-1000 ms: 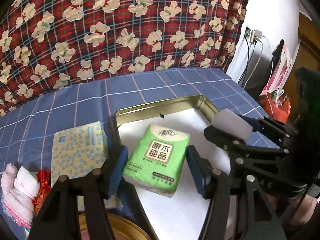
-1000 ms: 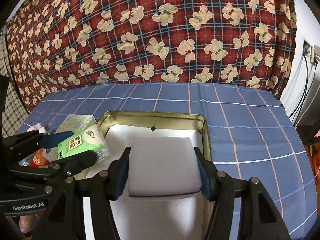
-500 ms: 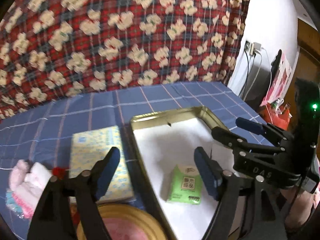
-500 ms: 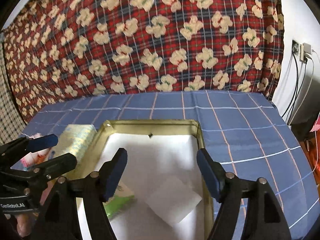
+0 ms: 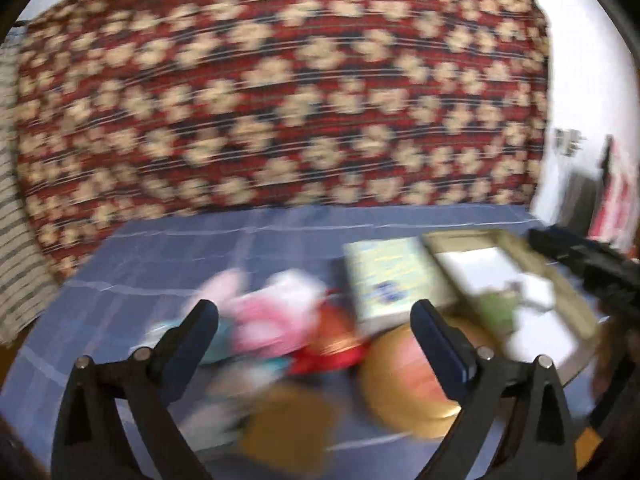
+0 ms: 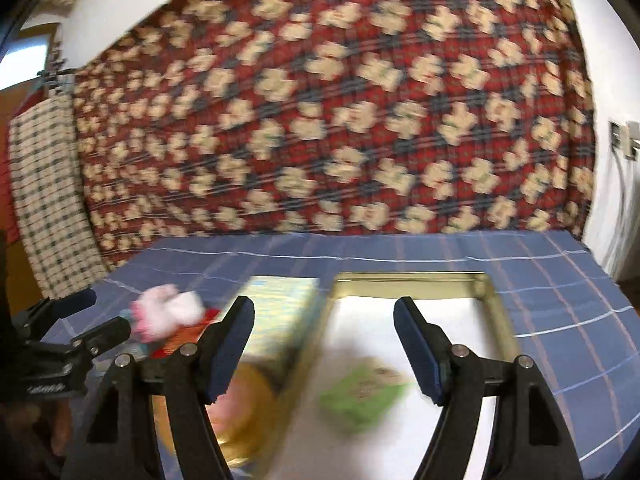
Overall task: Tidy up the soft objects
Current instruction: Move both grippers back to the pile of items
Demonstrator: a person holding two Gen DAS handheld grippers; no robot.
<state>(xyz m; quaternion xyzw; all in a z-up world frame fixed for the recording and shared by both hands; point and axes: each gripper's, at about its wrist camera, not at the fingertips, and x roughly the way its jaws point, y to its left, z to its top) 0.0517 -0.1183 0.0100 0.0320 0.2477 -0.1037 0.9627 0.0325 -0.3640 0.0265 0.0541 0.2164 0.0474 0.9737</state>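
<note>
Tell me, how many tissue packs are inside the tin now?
1. A green pack lies in the tin, between the open right gripper's fingers in its view. Blur and the fingers may hide others.

Tissue pack (image 6: 362, 396) apparently lies in tray (image 6: 494, 300), right of box (image 6: 280, 312).

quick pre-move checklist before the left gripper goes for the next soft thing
1. Left gripper jaws open, nothing held: ok.
2. Right gripper jaws open, nothing held: ok.
3. Green tissue pack lying inside the tin tray: ok.
4. Pink soft item ahead of the left jaws: ok.
5. Yellow tissue pack outside the tray, beside it: not ok.
6. Sharp enough view to pick a grasp spot: not ok, both views blurred.
</note>
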